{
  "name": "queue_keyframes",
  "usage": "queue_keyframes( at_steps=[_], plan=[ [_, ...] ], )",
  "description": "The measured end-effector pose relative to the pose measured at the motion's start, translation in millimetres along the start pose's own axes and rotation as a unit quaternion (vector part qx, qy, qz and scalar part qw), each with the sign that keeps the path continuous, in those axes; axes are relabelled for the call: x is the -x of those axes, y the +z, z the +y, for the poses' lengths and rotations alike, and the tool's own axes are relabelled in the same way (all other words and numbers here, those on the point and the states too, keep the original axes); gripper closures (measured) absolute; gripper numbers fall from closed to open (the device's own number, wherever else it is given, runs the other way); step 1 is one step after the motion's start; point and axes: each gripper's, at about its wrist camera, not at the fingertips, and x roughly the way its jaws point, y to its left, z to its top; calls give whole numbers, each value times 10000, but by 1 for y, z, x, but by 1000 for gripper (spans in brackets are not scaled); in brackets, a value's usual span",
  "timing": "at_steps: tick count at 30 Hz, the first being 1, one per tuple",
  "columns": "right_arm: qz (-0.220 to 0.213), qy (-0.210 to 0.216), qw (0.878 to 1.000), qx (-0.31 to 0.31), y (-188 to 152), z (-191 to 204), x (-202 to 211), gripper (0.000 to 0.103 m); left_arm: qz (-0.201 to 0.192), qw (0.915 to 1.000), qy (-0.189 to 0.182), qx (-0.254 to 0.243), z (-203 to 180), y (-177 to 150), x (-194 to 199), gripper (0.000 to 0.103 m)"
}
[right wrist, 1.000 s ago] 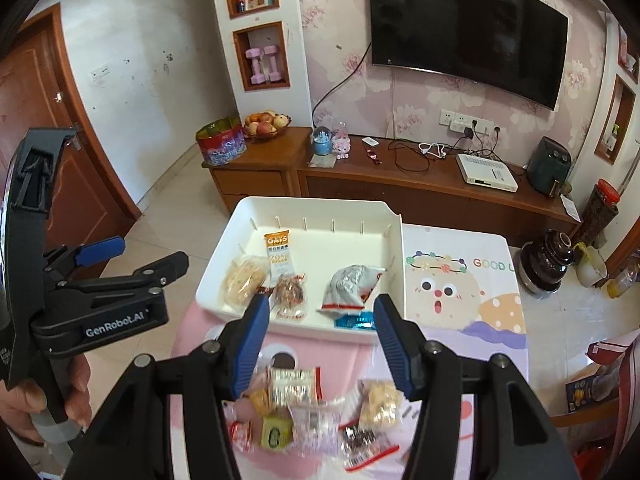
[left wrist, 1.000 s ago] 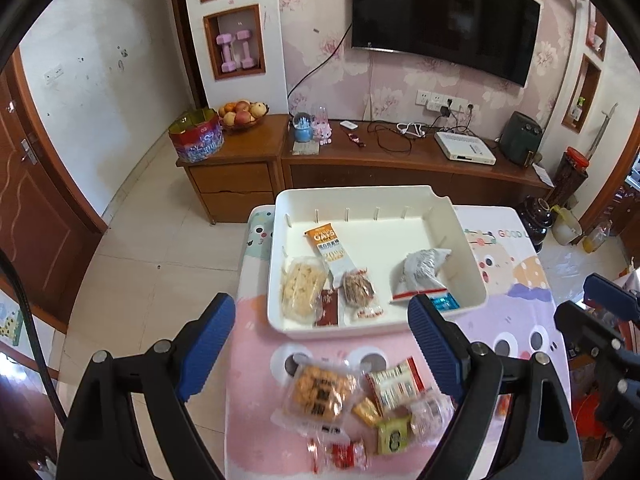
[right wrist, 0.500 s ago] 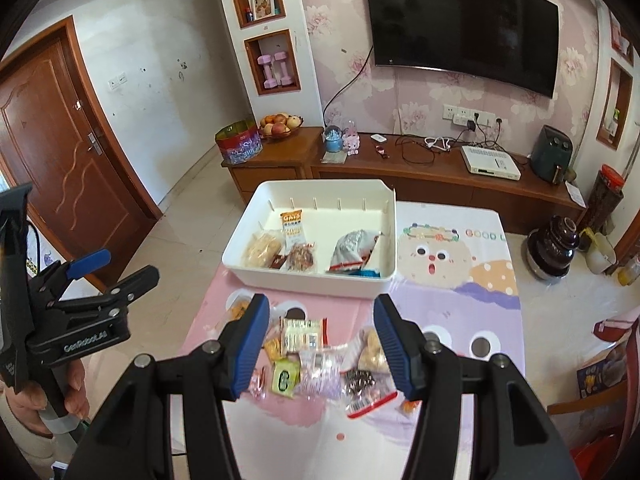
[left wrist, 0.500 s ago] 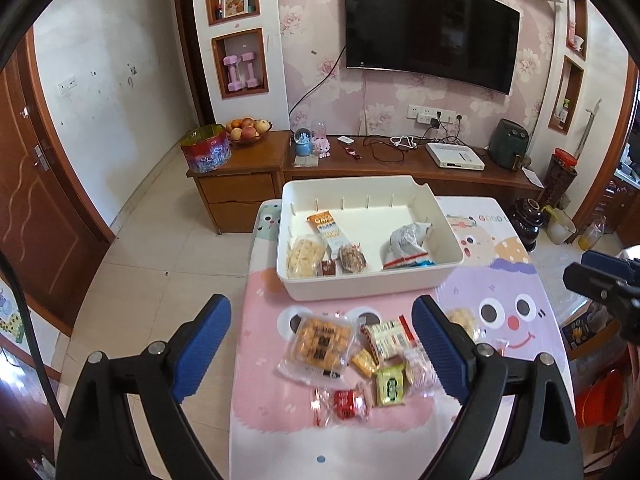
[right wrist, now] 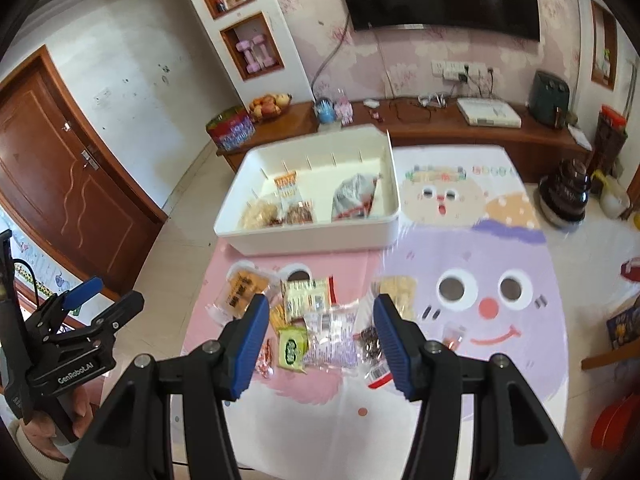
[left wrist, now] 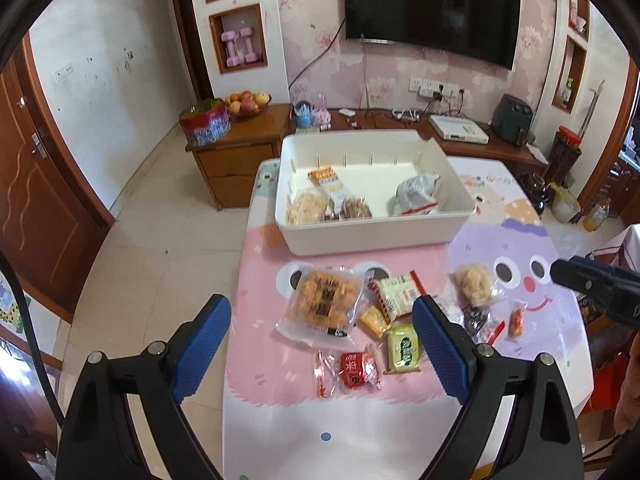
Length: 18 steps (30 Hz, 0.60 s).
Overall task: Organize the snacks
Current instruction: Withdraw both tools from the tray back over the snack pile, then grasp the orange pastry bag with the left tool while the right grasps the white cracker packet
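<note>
Hovering above a table [left wrist: 400, 440] with a cartoon cloth, two hand-held grippers are seen over a loose pile of snacks, with a white bin [left wrist: 372, 236] at the far end already holding several packets. At the left, the left gripper [left wrist: 320, 352] is spread wide and empty, its blue pads framing a large packet of orange crackers [left wrist: 322, 306]; just beside that lie a red candy [left wrist: 358, 368] and a green packet [left wrist: 403, 350]. For a good pick, one packet should be singled out, probably the cracker packet at the pile's edge, and the jaws should be lowered astride its short sides so that neighbours are not dragged along. In the middle, a white biscuit packet [right wrist: 308, 300] and a clear wrapped snack [right wrist: 332, 336] overlap, so they are best left until the outer items are cleared. At the right, the right gripper [right wrist: 318, 334] is half spread with nothing between its pads, above a dark snack [right wrist: 370, 344]. A pale puffed snack [right wrist: 396, 290] and a small orange sweet [left wrist: 516, 322] lie apart. Thin wrappers may slip, so a firm, flat squeeze is advised.
</note>
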Motion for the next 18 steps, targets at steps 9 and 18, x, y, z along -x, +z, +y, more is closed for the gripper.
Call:
queue_keyframes(
  at_steps=[9, 18],
  plan=[
    [660, -1, 9976, -213, -27, -10, -67, 48, 587, 9983, -4, 4, 3, -6, -63, 12],
    [1228, -36, 9920, -287, -39, -10, -126, 48, 1411, 9896, -294, 4, 7, -13, -142, 12]
  ],
)
